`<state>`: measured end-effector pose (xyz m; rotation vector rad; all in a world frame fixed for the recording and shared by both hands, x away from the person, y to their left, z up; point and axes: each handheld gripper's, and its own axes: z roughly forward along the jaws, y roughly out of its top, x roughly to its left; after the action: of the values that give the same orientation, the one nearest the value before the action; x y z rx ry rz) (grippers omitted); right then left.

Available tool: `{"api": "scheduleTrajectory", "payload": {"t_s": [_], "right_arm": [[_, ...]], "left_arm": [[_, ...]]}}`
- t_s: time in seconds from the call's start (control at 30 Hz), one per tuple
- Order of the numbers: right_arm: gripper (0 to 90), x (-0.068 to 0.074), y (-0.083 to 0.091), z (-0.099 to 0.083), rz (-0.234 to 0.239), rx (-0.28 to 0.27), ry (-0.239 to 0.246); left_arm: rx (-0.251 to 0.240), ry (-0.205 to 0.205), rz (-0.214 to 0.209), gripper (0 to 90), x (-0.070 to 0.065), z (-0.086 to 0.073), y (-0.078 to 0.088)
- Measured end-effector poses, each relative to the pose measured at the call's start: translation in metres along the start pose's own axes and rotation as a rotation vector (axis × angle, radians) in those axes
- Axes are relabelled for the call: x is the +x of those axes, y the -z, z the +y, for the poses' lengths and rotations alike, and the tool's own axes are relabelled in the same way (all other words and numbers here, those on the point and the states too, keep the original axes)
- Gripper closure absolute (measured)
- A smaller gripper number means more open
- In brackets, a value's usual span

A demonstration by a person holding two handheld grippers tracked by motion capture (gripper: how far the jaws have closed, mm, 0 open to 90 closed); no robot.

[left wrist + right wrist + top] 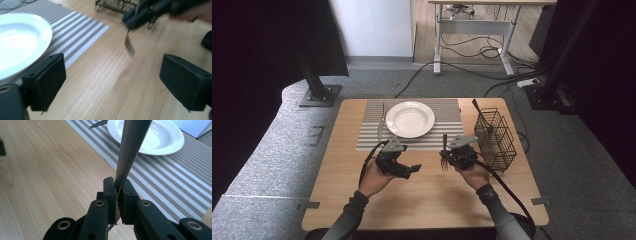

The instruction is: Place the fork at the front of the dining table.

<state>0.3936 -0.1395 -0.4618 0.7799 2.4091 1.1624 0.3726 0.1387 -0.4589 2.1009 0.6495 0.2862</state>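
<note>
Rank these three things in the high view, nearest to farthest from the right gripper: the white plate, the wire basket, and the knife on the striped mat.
From the right gripper, which holds a fork:
1. Wire basket, just to its right.
2. White plate, up and to the left, on the mat.
3. Knife, left of the plate, farthest.

- One fork (444,152), clamped between the jaws of the right gripper (446,159), tines hanging below the jaws in the high view.
- One white plate (410,119), just beyond the left gripper (414,168) and up-left of the right one.
- One knife (381,122), beyond the left gripper, just left of the plate.
- One striped placemat (447,112), beyond both grippers, under plate and knife.
- One wire cutlery basket (495,137), just to the right of the right gripper.
- Two hand-held grippers, side by side above the wooden table (427,200).
- One table.
</note>
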Motion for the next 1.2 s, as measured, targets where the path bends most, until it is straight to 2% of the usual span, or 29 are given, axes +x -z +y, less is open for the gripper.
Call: {"api": "scheduleTrajectory", "payload": {"t_s": [0.2, 0.33, 0.47, 0.53, 0.63, 0.73, 0.9, 1.03, 1.2], "right_arm": [[84.2, -0.016, 0.002, 0.003, -0.017, 0.004, -0.047], [84.2, -0.027, 0.001, 0.005, -0.038, 0.014, -0.062], [84.2, -0.035, -0.002, 0.01, -0.06, 0.036, -0.057], [84.2, -0.038, -0.004, 0.012, -0.068, 0.042, -0.056], [84.2, -0.044, -0.006, 0.016, -0.081, 0.051, -0.063], [84.1, -0.051, -0.01, 0.02, -0.088, 0.06, -0.076], [84.2, -0.061, -0.019, 0.028, -0.11, 0.087, -0.086], [84.2, -0.066, -0.029, 0.035, -0.121, 0.113, -0.085], [84.1, -0.075, -0.043, 0.044, -0.134, 0.137, -0.098]], "left_arm": [[0.006, 0.02, 0.051, 0.0, -0.004, -0.034, 0.001], [0.007, 0.056, 0.057, 0.0, -0.006, -0.057, -0.001], [0.06, 0.057, 0.081, 0.0, -0.007, -0.074, -0.004], [0.082, 0.061, 0.078, 0.0, -0.008, -0.08, -0.005], [0.116, 0.058, 0.091, 0.0, -0.007, -0.088, -0.006], [0.13, 0.071, 0.098, 0.0, -0.005, -0.093, -0.008], [0.17, 0.059, 0.123, 0.0, -0.003, -0.099, -0.012], [0.184, 0.058, 0.134, 0.0, -0.003, -0.1, -0.013], [0.229, 0.05, 0.143, 0.0, -0.004, -0.099, -0.016]]}}
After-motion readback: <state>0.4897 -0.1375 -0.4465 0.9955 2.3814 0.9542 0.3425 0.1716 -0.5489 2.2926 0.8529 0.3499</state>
